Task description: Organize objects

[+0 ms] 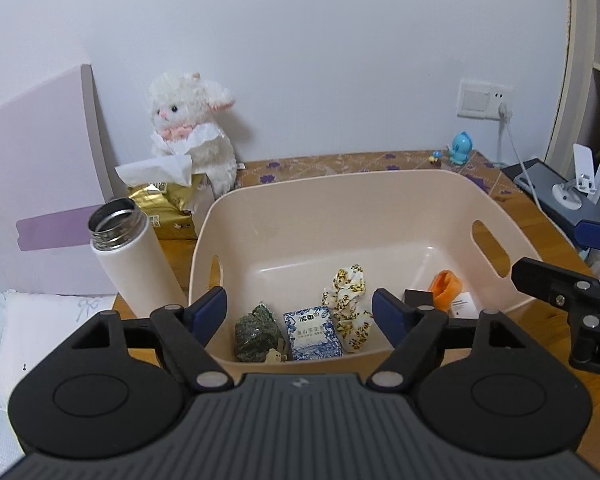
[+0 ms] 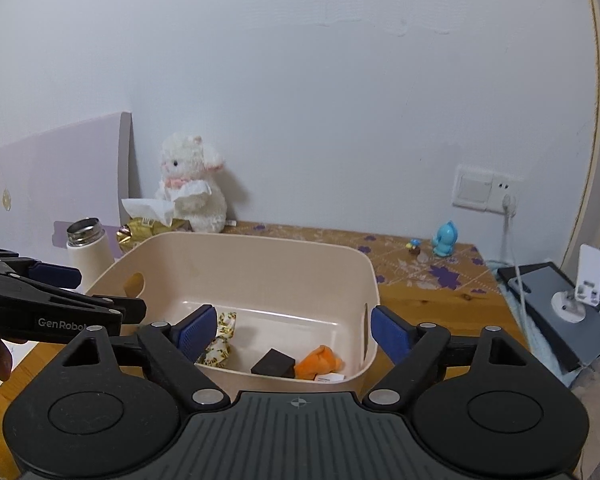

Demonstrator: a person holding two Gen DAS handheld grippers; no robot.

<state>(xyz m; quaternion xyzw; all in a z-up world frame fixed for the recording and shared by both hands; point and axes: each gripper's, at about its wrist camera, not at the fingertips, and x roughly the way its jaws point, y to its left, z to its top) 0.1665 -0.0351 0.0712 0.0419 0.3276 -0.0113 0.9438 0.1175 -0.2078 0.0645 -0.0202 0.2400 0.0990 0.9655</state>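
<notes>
A beige plastic bin (image 1: 340, 200) (image 2: 260, 252) stands on the wooden table. In it lie a dark green packet (image 1: 256, 332), a blue-and-white box (image 1: 312, 334), a yellow-patterned cloth (image 1: 346, 300) (image 2: 220, 344), a black box (image 2: 274, 363) and an orange cloth (image 1: 444, 286) (image 2: 320, 362). My left gripper (image 1: 300, 312) is open and empty over the bin's near edge. My right gripper (image 2: 292, 330) is open and empty over the bin's near right corner. It also shows at the right of the left wrist view.
An open white thermos (image 1: 128, 256) (image 2: 88, 252) stands left of the bin. Behind it are a gold tissue pack (image 1: 164, 204) and a white plush lamb (image 1: 196, 136) (image 2: 192, 188). A blue figurine (image 1: 462, 150) (image 2: 444, 240) stands at the back right. A grey device with a phone stand (image 2: 572, 300) lies right.
</notes>
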